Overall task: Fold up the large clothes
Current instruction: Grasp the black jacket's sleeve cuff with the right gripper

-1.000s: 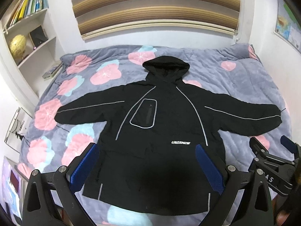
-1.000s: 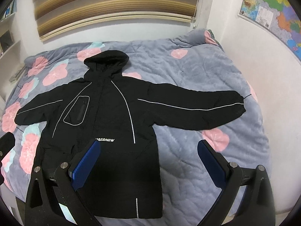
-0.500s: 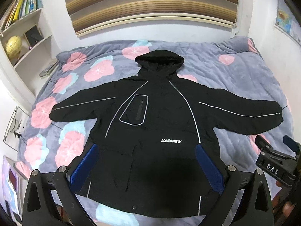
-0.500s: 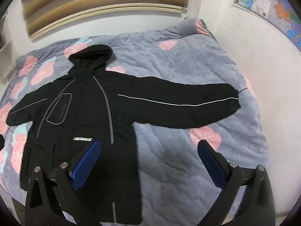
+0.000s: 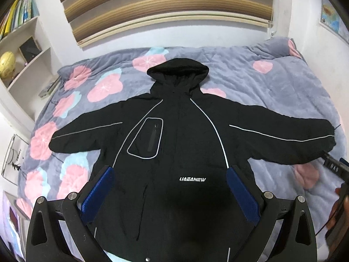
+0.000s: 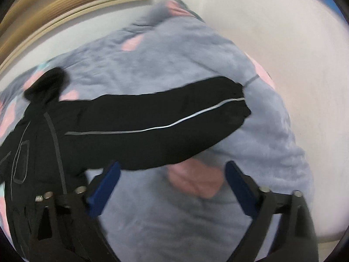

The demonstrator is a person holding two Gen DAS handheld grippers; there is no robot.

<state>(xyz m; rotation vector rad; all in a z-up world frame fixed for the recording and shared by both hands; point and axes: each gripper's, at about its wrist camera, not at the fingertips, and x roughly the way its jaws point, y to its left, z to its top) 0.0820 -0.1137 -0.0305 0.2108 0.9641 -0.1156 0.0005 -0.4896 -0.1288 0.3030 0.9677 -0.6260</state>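
One black hooded jacket (image 5: 183, 152) lies face-up across the frame centre on the bed (image 5: 272, 83), both sleeves spread, one chest pocket, one white logo. Left claw (image 5: 170, 194), lower centre of the left wrist view: jaws wide apart above the hem, holding nothing. Right claw (image 6: 172, 187), lower centre of a blurred view: jaws closing, only quilt between them, one sleeve (image 6: 152, 122) just above.

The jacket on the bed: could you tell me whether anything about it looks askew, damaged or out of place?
Nothing stands out. The black jacket lies flat, face up on the floral quilt, both sleeves spread wide, hood at the top. The right wrist view is blurred.
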